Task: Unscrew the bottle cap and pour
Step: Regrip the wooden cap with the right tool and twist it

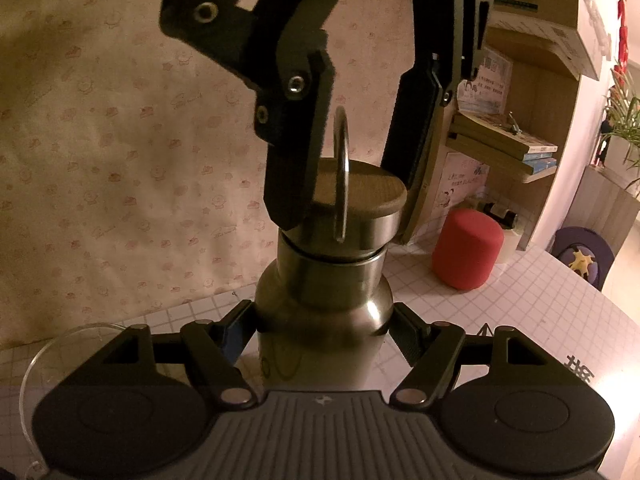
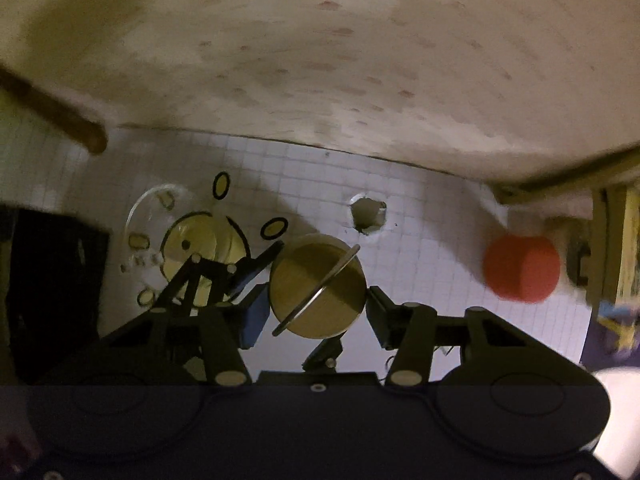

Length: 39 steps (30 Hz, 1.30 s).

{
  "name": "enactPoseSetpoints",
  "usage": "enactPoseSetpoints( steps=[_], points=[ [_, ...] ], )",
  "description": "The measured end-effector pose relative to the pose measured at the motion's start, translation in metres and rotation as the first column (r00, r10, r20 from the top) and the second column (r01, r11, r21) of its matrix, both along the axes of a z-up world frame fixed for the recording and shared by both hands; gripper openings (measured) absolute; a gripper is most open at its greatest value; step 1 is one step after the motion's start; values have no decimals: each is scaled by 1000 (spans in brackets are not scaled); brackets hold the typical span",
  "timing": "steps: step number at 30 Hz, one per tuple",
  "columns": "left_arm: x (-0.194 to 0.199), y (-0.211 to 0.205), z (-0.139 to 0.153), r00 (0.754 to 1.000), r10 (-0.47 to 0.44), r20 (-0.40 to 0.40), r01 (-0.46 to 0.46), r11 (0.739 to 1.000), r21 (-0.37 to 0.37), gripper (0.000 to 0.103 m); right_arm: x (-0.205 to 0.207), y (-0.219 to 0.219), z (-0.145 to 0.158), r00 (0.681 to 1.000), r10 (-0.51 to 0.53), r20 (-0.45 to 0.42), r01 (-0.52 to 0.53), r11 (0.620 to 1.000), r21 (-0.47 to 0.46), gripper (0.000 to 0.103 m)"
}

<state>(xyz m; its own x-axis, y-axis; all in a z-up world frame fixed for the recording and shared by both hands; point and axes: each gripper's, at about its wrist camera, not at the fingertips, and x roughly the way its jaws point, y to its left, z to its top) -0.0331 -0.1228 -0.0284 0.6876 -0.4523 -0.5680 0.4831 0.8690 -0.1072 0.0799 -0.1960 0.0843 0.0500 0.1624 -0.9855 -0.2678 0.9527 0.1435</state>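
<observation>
table [image 1: 520, 300]: white grid-tiled top, patterned cloth wall [image 1: 100, 140] behind it; text printed on the surface at the right edge in the left wrist view.
shelf [image 1: 532, 92]: wooden unit at the right end of the table, books and boxes stacked on it.
bottle [image 1: 324, 312]: steel, upright on the table, centre of the left wrist view; shoulder and neck visible, base hidden behind the gripper body.
left gripper [image 1: 324, 328]: fingers pinch the bottle body just under the shoulder, one pad on each side, both touching metal.
right gripper [image 2: 316, 304]: comes down from above the bottle; fingers sit on either side of the cap. In the right wrist view the left blue pad [image 2: 254, 314] is against or just beside the cap rim, the right finger shows a thin gap. In the left wrist view both fingers overlap the cap's sides. Cannot tell if the grip is firm.
cap [image 1: 356, 192]: round, wood-toned top over a steel rim, with a metal ring handle [image 1: 341, 176] standing upright across it. Sits tilted on the neck, with a dark gap visible between cap rim and bottle collar.
red cylinder [image 1: 466, 248]: soft-looking, stands on the table right of the bottle, near the shelf, well apart from both grippers.
glass [image 2: 192, 236]: clear, round, on the table left of the bottle, seen from above in the right wrist view; stands over a printed flower-like mark with black-outlined ovals. Rim edge also shows at lower left of the left wrist view.
table damage: small torn patch [image 2: 368, 216] in the tile surface beyond the cap, right wrist view.
</observation>
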Motion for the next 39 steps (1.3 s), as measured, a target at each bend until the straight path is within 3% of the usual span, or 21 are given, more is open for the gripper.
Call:
enactPoseSetpoints(
  steps=[10, 19, 30, 35, 39],
  points=[
    [2, 1, 1, 1000, -1, 1, 1, 1000, 2, 71, -8, 13, 1, 960, 277, 35, -276, 961, -32, 54],
    [3, 1, 2, 1000, -3, -1, 3, 1000, 5, 71, -11, 19, 2, 933, 357, 39, -355, 934, -49, 54],
    [2, 0, 2, 1000, -4, 0, 4, 1000, 5, 71, -9, 11, 2, 971, 238, 37, -237, 971, -14, 56],
    [3, 1, 0, 1000, -5, 2, 5, 1000, 4, 71, -1, -4, 2, 1000, 23, -3, -23, 998, 65, 64],
    [2, 2, 0, 1000, -5, 2, 5, 1000, 4, 71, 2, -15, 0, 988, -147, -37, 150, 983, 104, 65]
  ],
)
